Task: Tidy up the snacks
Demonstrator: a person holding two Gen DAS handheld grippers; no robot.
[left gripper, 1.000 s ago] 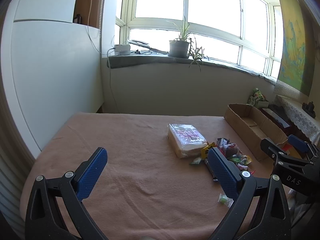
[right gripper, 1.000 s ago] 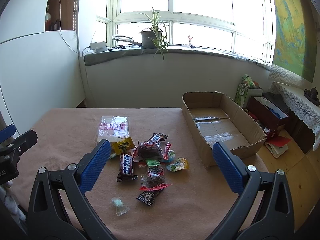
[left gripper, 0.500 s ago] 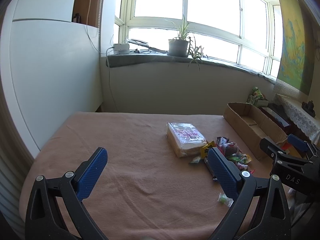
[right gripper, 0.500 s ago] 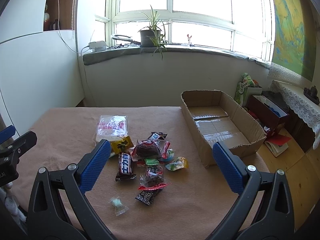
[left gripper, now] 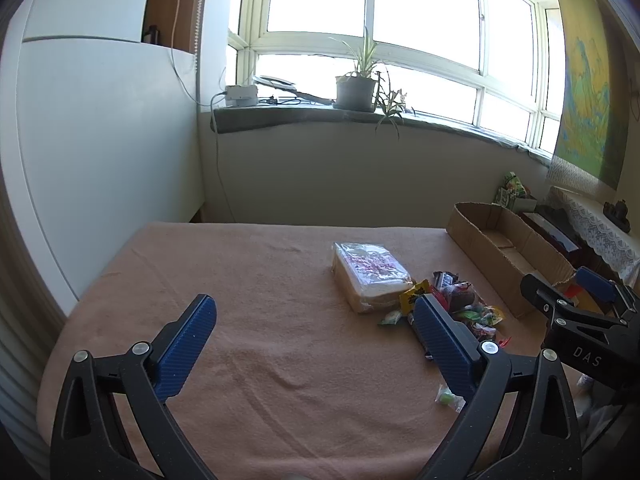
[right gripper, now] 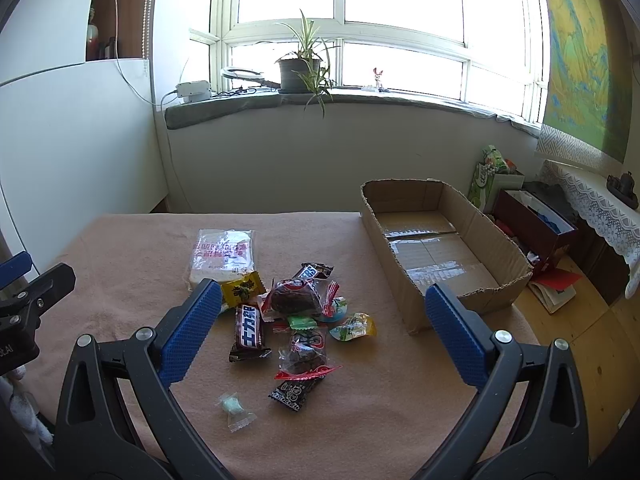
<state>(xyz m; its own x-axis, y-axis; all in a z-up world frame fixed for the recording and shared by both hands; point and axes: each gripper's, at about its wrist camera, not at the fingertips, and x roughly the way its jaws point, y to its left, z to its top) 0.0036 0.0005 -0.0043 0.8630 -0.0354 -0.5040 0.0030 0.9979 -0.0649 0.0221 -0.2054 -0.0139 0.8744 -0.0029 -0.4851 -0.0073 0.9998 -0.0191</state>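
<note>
Snack pile (right gripper: 296, 312) on table betw. wide-open right gripper (right gripper: 324, 328) fingers; left gripper (left gripper: 316, 340) wide, w/ nothing held.

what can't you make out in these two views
- Left wrist view: the snack pile is partly hidden behind the left gripper finger.
- Left wrist view: the box floor is mostly hidden by its near wall.
- Right wrist view: the bread bag print is too small to read.
- Right wrist view: the left edge cuts off the other gripper.
</note>
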